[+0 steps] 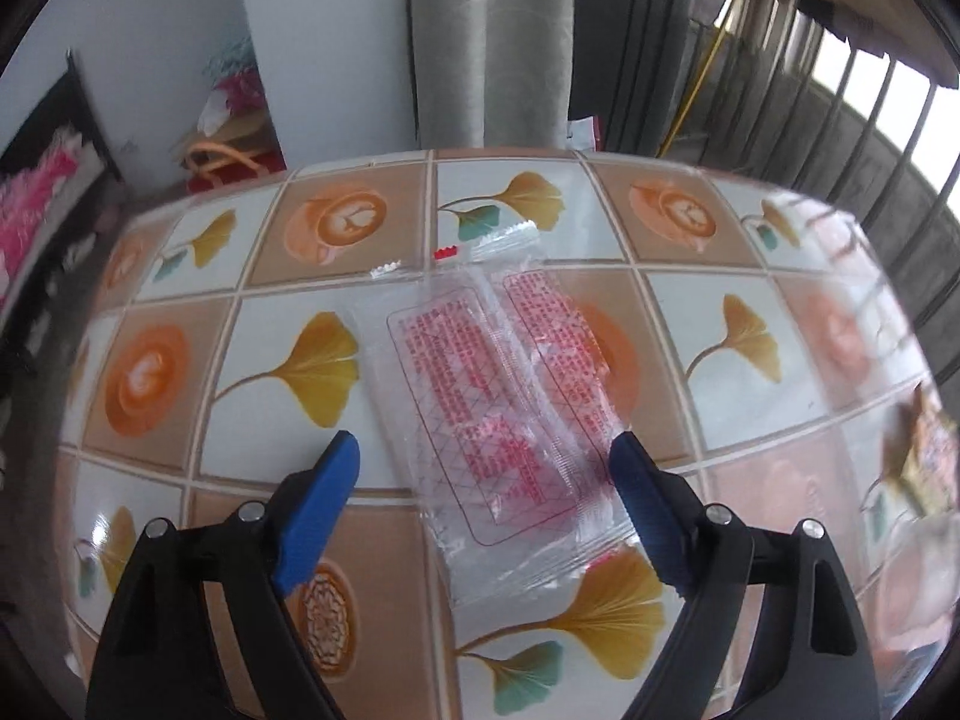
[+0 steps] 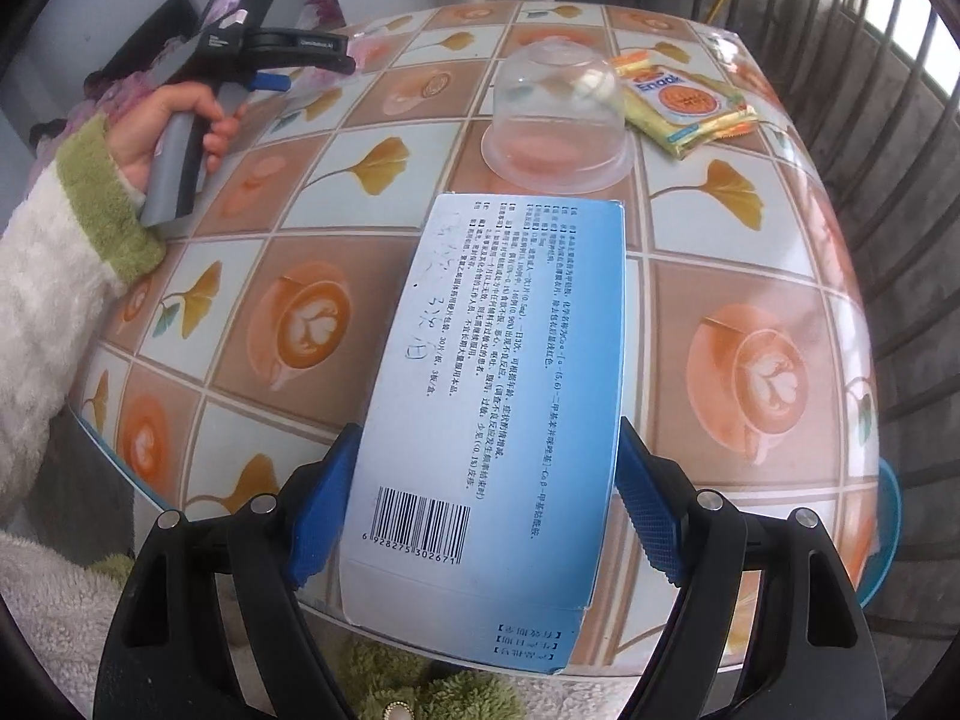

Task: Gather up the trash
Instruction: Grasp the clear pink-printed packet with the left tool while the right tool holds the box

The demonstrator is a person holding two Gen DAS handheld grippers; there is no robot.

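A clear plastic wrapper [image 1: 504, 396] with red print lies flat on the tiled tablecloth [image 1: 288, 372]. My left gripper [image 1: 485, 444] hangs over it, open, with the wrapper between its blue pads; the left pad stands apart from it and the right pad is at its edge. My right gripper [image 2: 489, 429] is shut on a blue-and-white cardboard box [image 2: 498, 360] with a barcode, held above the near table edge. In the right wrist view the left gripper [image 2: 318, 69] shows at the far left of the table, held by a hand [image 2: 174, 120] in a white sleeve with a green cuff.
An upturned clear plastic cup [image 2: 558, 114] stands at the far middle of the table [image 2: 750, 276]. A yellow snack packet [image 2: 684, 102] lies just right of it. Grey curtains [image 1: 486, 42] and window bars [image 1: 870, 102] are beyond the table. A blue rim [image 2: 888, 540] shows below the table's right edge.
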